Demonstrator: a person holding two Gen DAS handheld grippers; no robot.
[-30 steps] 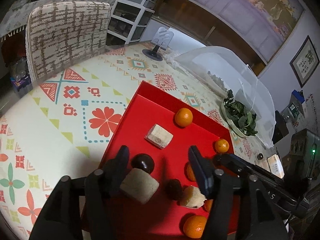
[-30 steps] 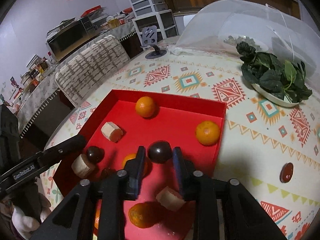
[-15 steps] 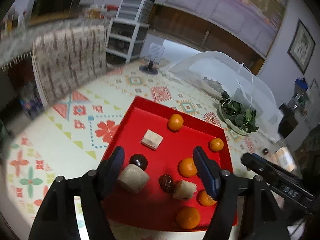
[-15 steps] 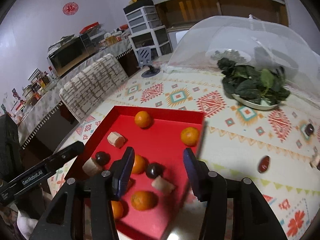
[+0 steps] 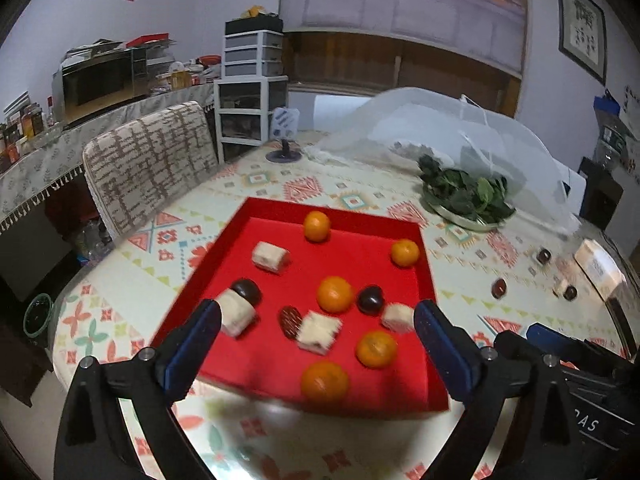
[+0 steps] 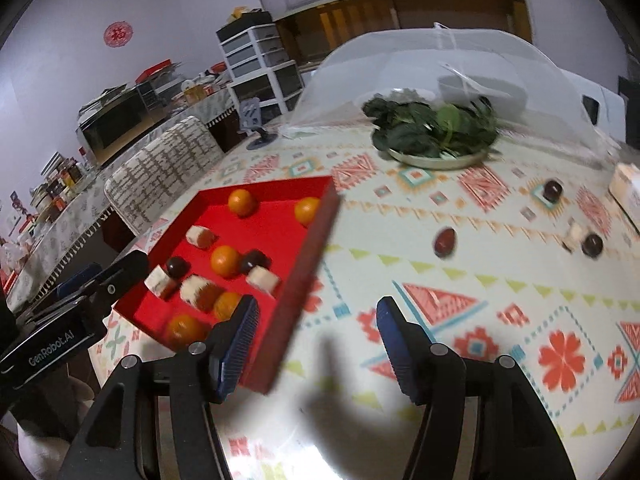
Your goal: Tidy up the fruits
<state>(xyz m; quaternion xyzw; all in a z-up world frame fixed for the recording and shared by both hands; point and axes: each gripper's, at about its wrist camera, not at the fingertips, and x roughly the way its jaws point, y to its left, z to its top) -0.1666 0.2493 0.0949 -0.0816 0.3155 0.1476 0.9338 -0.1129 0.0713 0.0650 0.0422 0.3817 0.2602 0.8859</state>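
A red tray (image 5: 424,264) (image 6: 312,248) on the patterned table holds several oranges (image 5: 335,294), pale banana chunks (image 5: 270,256) and dark plums (image 5: 370,299). My left gripper (image 5: 318,334) is open and empty, above the tray's near edge. My right gripper (image 6: 314,332) is open and empty, over the table just right of the tray. Loose fruit lies on the cloth to the right: a red date (image 6: 445,241), two dark plums (image 6: 553,190) (image 6: 592,244) and a banana chunk (image 6: 574,232).
A plate of green leaves (image 6: 436,136) stands at the back by a mesh food cover (image 6: 440,64). A box (image 6: 628,188) sits at the far right edge. A chair (image 5: 148,164) stands at the table's left side.
Both grippers pulled back and up from the tray. The right gripper opened wide, left a dark plum in the tray, and swung right over the cloth. The left stayed open.
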